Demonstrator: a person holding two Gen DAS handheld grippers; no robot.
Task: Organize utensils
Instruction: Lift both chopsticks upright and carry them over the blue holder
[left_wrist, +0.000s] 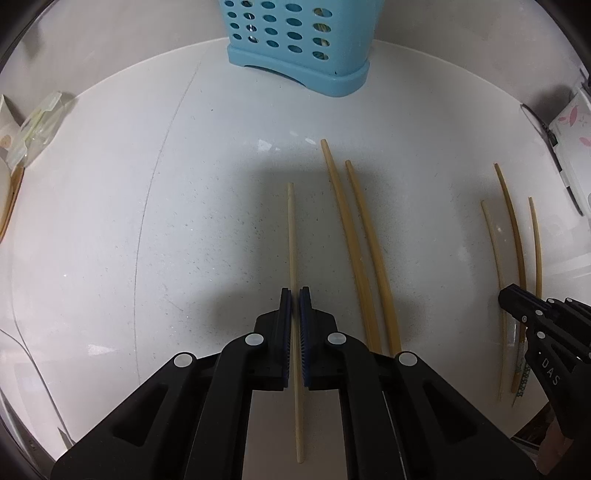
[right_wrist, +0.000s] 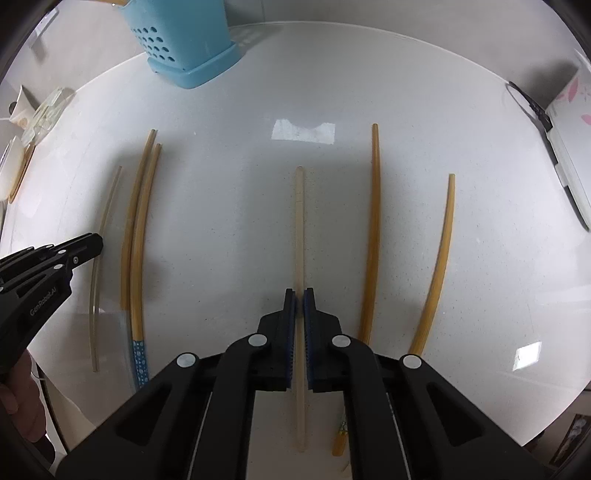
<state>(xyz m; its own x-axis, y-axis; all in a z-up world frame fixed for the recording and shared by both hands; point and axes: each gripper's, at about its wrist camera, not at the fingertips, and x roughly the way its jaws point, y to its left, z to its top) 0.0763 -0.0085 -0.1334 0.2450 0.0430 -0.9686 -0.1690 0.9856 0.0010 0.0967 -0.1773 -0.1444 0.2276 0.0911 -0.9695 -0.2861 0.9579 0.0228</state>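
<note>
1. Your left gripper (left_wrist: 294, 291) has its fingers closed on a pale chopstick (left_wrist: 291, 236). The right gripper (right_wrist: 299, 293) is also closed, on another pale stick (right_wrist: 299, 221). Both sticks run straight through the jaws and stick out far in front and behind.
2. Each grip looks to sit near the middle of its stick. If you swing quickly, a stick can turn between the pads and point down.
3. The blue basket (left_wrist: 295, 44) stands at the far edge of the table (left_wrist: 110, 221). If a long tip meets its rim at an angle, it can push the basket over or slide out of the jaws.
4. Two yellow chopsticks (left_wrist: 365, 251) lie just beside the left stick. A low pass can knock them.
5. Your two grippers are near each other, and if both go to the basket together, they may collide.
6. Two more sticks (right_wrist: 373, 229) lie right of the right gripper, so lift straight up first.
</note>
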